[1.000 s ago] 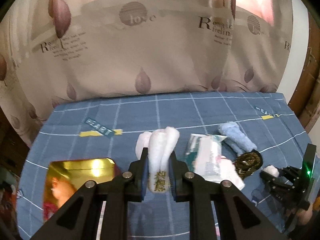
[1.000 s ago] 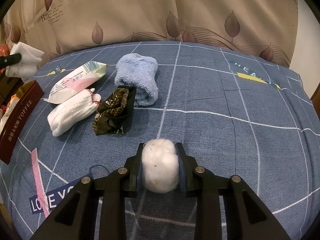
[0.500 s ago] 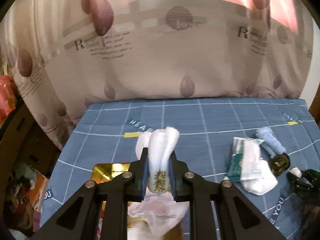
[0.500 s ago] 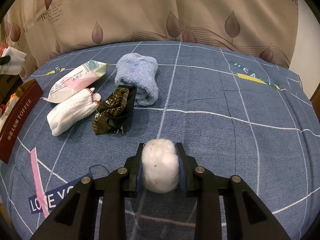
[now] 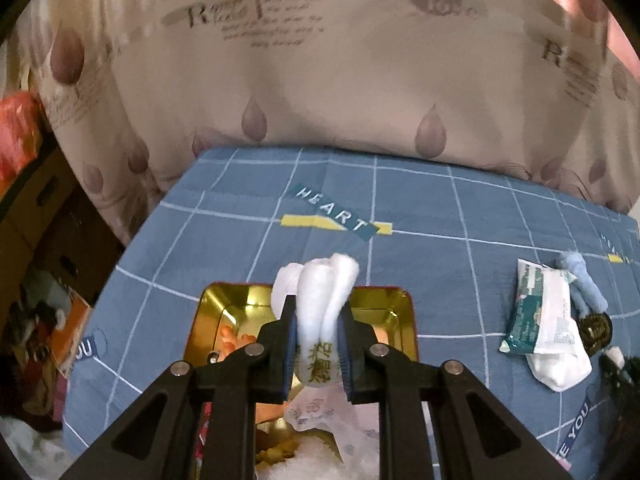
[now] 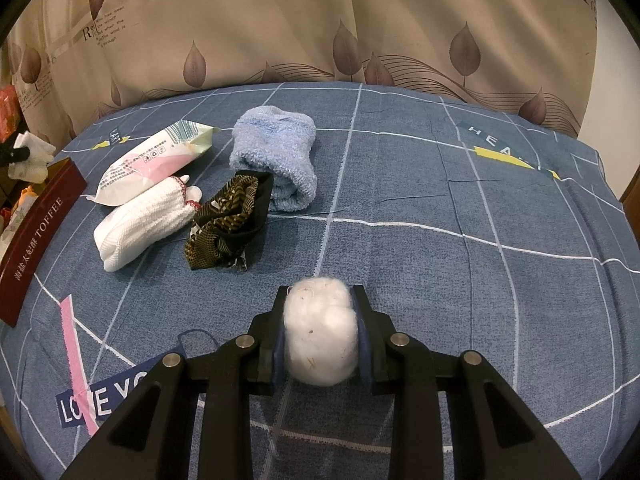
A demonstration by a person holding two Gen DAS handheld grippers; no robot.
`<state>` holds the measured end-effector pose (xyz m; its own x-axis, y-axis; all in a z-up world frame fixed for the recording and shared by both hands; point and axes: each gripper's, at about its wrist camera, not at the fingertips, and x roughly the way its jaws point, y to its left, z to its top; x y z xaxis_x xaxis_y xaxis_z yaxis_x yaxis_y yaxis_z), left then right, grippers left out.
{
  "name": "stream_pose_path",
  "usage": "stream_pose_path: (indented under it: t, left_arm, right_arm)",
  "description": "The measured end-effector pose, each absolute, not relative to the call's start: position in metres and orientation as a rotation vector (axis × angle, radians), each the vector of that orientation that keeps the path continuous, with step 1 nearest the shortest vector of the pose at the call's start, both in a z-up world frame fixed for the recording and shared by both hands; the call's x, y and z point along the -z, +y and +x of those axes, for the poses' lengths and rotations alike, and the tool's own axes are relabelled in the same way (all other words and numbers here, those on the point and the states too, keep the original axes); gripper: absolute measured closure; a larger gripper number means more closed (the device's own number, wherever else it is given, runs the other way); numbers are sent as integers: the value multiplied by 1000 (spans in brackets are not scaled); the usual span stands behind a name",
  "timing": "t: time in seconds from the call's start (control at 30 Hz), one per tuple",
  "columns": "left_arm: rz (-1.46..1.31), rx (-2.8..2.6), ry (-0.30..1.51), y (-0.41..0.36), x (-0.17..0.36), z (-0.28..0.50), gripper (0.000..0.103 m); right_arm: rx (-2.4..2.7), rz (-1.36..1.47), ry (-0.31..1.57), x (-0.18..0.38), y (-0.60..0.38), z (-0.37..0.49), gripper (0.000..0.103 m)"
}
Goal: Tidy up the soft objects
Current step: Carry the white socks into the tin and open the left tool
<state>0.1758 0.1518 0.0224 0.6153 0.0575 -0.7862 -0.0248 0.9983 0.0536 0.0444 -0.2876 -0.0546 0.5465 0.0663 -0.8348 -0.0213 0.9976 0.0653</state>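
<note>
The folded white cloth [image 5: 322, 312] with gold lettering sits clamped between the left gripper [image 5: 318, 344] fingers, now directly above the open gold-lined tin [image 5: 384, 300] — half a second ago only the tin's far rim showed under the fingers. The tin lies near the left edge of the blue checked bedspread [image 6: 440, 208] and holds wrapped sweets and a crumpled white wrapper [image 5: 320, 412]. The right gripper [image 6: 320, 340] has not moved: it stays closed on a white cotton ball [image 6: 320, 340] near the front edge. Beyond it lie a white sock [image 6: 140, 224], a tissue pack [image 6: 152, 164], a patterned dark cloth [image 6: 228, 220] and a rolled blue towel [image 6: 276, 160] — all unchanged.
</note>
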Motion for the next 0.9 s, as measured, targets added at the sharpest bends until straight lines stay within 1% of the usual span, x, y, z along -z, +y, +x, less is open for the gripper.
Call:
stream_pose_path:
  t: [0.23,0.33,0.63,0.7,0.77,0.9]
  left_arm:
    - [17,-73,948,160,-7,182,85]
    - [24,-73,951,159,-6,183,82]
    - [31,-77,968,160,-3,182,81]
    - [25,-75,983,161,-1,182,80]
    - [5,-61,994,163,0,181,74]
    - [-6,-66,1005,166,2,178,69]
  right_arm:
    - [-53,50,991,55,-288,44,74]
    - [-52,49,991,54,-288,44,74]
    - [-53,50,991,54,-288,44,74]
    - [-53,50,991,54,-288,44,74]
    - [-53,49,991,54,-288,44,74]
    - [-53,50,991,54,-288,44,74]
